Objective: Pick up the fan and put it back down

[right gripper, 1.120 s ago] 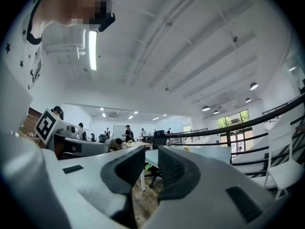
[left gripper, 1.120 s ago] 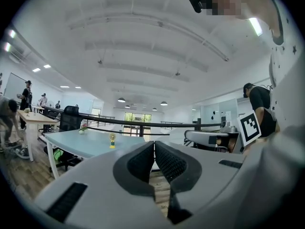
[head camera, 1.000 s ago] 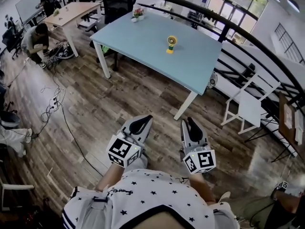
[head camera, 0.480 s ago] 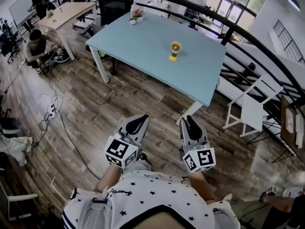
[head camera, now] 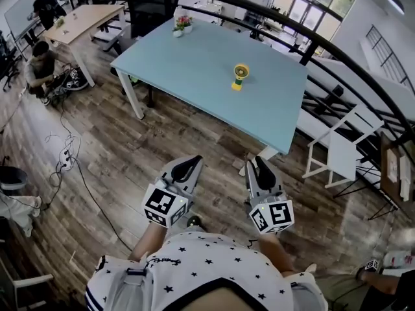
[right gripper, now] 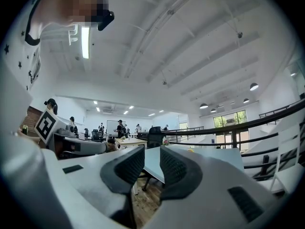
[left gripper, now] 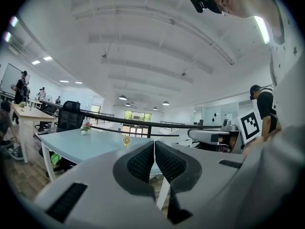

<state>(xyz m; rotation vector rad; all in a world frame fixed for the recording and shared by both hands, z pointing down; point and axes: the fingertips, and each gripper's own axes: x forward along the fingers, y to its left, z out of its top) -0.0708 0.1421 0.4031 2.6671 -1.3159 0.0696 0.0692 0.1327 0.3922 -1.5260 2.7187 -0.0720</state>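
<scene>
The left hand-held gripper [head camera: 188, 168] is being held low in front of the person's star-printed shirt [head camera: 207, 264], its ribbed black pads pressing together with nothing between them. The right hand-held gripper [head camera: 259, 167] is sitting just beside it, its jaws standing a little apart around empty air. Each is carrying a cube with a black-and-white square marker; the patterns are showing no readable words.

Both are pointing toward the fan [head camera: 240, 76], which is standing upright well apart from them, out on the light blue tabletop [head camera: 194, 63], nearer its right side in the head view. It is small and yellow, with a round head on a short base. In the left gripper view the fan [left gripper: 126, 140] is appearing just above and left of the closed pads [left gripper: 143, 160].

A small flower pot [head camera: 179, 26] is resting at the tabletop's far corner. Dark wooden floor [head camera: 117, 154] is stretching between the person and the tabletop, with cables [head camera: 65, 154] trailing across it at the left. A black railing [head camera: 337, 50] is curving behind, a white chair [head camera: 340, 151] is standing to the right, and a person [head camera: 39, 63] is crouching beside a wooden desk [head camera: 87, 18].
</scene>
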